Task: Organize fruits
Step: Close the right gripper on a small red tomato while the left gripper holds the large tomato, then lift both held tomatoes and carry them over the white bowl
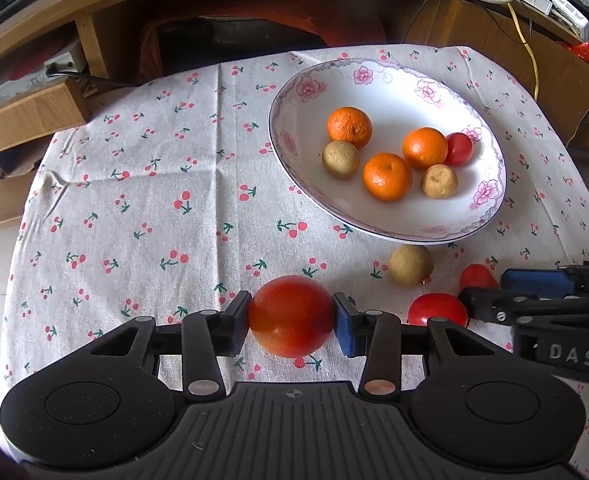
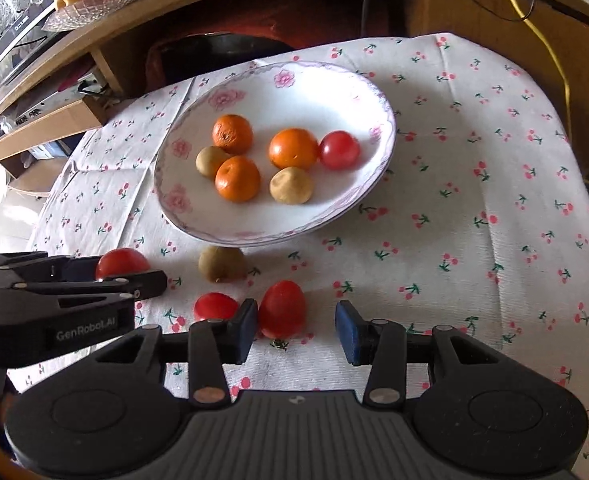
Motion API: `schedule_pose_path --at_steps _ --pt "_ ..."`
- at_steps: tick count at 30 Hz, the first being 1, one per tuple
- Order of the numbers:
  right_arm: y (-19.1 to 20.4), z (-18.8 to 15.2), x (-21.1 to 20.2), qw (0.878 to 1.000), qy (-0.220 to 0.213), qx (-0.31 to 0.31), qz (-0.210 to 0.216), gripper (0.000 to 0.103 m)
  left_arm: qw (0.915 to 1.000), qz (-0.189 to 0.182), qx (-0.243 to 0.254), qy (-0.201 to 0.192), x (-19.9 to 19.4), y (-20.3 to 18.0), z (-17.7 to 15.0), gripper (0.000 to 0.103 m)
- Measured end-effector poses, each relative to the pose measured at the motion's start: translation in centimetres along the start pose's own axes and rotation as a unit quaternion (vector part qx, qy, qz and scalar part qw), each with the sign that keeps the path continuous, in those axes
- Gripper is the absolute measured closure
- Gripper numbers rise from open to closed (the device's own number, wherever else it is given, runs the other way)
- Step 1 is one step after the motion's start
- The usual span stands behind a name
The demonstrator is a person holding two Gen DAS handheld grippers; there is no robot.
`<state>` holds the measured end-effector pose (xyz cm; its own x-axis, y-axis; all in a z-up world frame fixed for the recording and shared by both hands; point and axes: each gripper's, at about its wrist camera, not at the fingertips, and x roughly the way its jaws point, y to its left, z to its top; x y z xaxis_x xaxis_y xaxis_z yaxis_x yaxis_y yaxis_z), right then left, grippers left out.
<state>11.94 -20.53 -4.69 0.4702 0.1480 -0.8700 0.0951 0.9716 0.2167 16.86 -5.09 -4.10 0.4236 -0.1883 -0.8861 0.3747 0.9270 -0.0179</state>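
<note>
Left wrist view: the left gripper (image 1: 292, 318) is clamped on a tomato (image 1: 292, 316), one pad against each side of the fruit. Whether the tomato is lifted clear of the cloth (image 1: 154, 184) or resting on it cannot be told. Ahead and to the right stands the plate (image 1: 490, 208), holding three oranges, two brown fruits and one small tomato. Just beside its near rim a third brown fruit (image 1: 410, 265) lies on the cloth. Further right, two loose tomatoes (image 1: 436, 309) lie near the right gripper's fingers.

Right wrist view: the right gripper (image 2: 296, 330) is spread wide and holds nothing. One loose tomato (image 2: 282, 309) sits between its pads, touching or almost touching the left pad and well apart from the right. A second tomato (image 2: 214, 306) lies just left of that pad.

Step in hand, by judgement: carry the gripped tomato to the plate. The next move calls for raising it above the rim, advancing forward and rightward, and releasing over a bare part of the plate, clear of the oranges. The right gripper then needs centring on its tomato before closing.
</note>
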Motion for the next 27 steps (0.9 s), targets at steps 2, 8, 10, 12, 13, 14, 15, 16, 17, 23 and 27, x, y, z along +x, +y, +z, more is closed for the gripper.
schedule_pose_path --at_steps 2,8,10,12,13,14,15,16,17,23,27 --pt "0.1 0.0 0.1 1.000 -0.001 -0.003 0.001 0.064 1.0000 0.000 0.002 0.000 -0.1 0.0 0.0 0.052" --pt "1.5 -0.3 0.0 0.999 -0.008 -0.041 -0.004 0.076 0.9999 0.006 0.012 -0.001 0.0 -0.3 -0.1 0.051" --pt "2.1 -0.6 0.1 0.998 -0.016 -0.057 -0.015 0.076 0.9998 0.010 0.018 -0.001 0.1 -0.5 -0.2 0.049" --pt "2.1 -0.5 0.0 0.998 -0.018 -0.055 -0.014 0.076 0.9998 0.009 0.015 -0.003 0.2 -0.4 -0.1 0.048" --pt "1.9 -0.5 0.0 0.999 -0.017 -0.050 -0.010 0.076 0.9999 0.009 0.013 -0.004 0.2 -0.4 -0.1 0.050" --pt "1.6 -0.4 -0.1 0.999 -0.016 -0.045 -0.007 0.076 0.9999 0.010 0.012 -0.005 0.1 -0.3 -0.1 0.051" --pt "1.5 -0.4 -0.2 0.999 -0.016 -0.043 -0.007 0.076 0.9999 0.010 0.011 -0.006 0.1 -0.3 -0.1 0.052" --pt "1.5 -0.3 -0.3 0.999 -0.017 -0.044 -0.009 0.076 0.9999 0.009 0.012 -0.006 0.2 -0.3 0.0 0.052" --pt "1.6 -0.3 -0.5 0.999 -0.018 -0.045 -0.009 0.076 0.9999 0.010 0.013 -0.006 0.2 -0.3 0.0 0.052" --pt "2.0 -0.9 -2.0 0.998 -0.024 -0.058 -0.010 0.076 0.9997 0.010 0.023 -0.006 -0.5 -0.5 -0.6 0.053" --pt "2.2 -2.2 -3.4 0.997 -0.023 -0.070 -0.013 0.076 0.9993 0.014 0.033 -0.009 -2.1 -0.5 -2.0 0.053"
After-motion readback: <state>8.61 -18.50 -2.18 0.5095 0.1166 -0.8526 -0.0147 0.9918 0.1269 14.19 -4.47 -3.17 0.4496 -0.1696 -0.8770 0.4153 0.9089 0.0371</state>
